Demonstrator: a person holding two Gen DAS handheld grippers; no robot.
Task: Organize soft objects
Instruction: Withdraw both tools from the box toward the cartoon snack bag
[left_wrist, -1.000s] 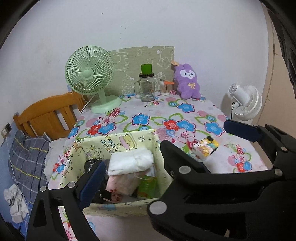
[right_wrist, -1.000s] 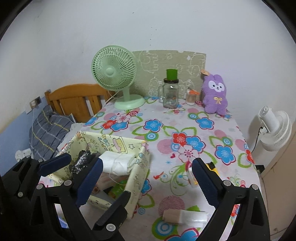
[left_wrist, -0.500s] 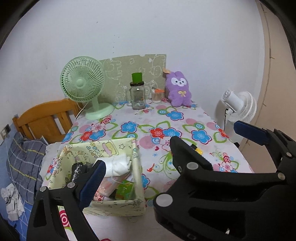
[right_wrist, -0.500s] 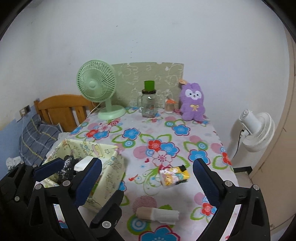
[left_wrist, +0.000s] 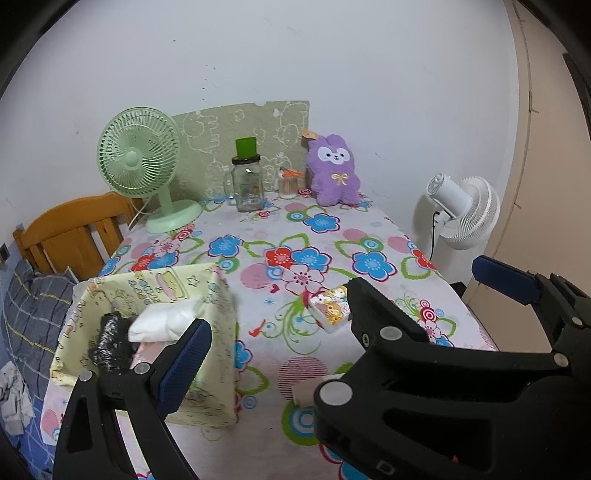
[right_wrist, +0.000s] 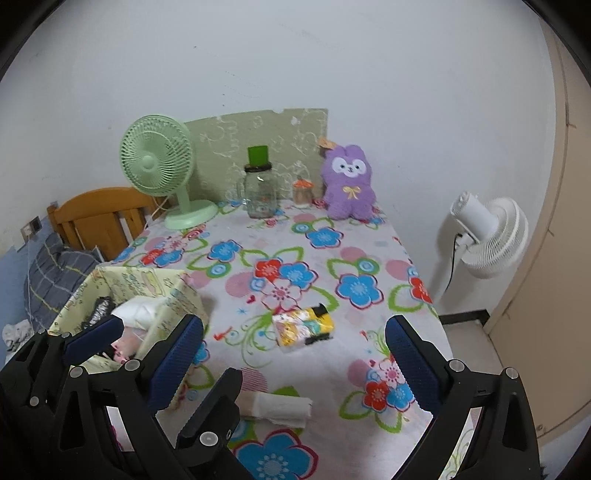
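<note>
The right gripper (right_wrist: 293, 356) stood wide open with nothing between its blue-padded fingers (right_wrist: 404, 360), held above the near end of the table (right_wrist: 332, 373). Framed between them lay a small tissue pack (right_wrist: 303, 326) printed with cartoon figures in yellow, flat on the flowered cloth, and nearer the camera a rolled white cloth (right_wrist: 275, 406) on its side, partly behind the black arm of the other tool. Neither was touched by a finger.

The left gripper (left_wrist: 343, 325) was also spread wide and empty. Its left finger (left_wrist: 184, 363) hung over the near edge of a pale yellow fabric box (left_wrist: 218, 332) at the table's left side; whether it touched the box cannot be told. The box was soft-walled, printed with cartoon drawings, and open at the top. Inside it lay a white folded bundle (left_wrist: 166, 323), a crumpled black item (left_wrist: 110, 343) beside it, and something pink beneath.

At the far end, against the wall, stood a green desk fan (left_wrist: 142, 166), a glass jar (left_wrist: 247, 186) with a green cap, a small container (left_wrist: 288, 182) and a purple plush rabbit (left_wrist: 334, 171), upright, with a green patterned board (left_wrist: 240, 140) behind them. A white fan (left_wrist: 465, 208) stood beyond the table's right edge, and a wooden headboard (left_wrist: 74, 229) and checked bedding (left_wrist: 29, 310) showed on the left.
</note>
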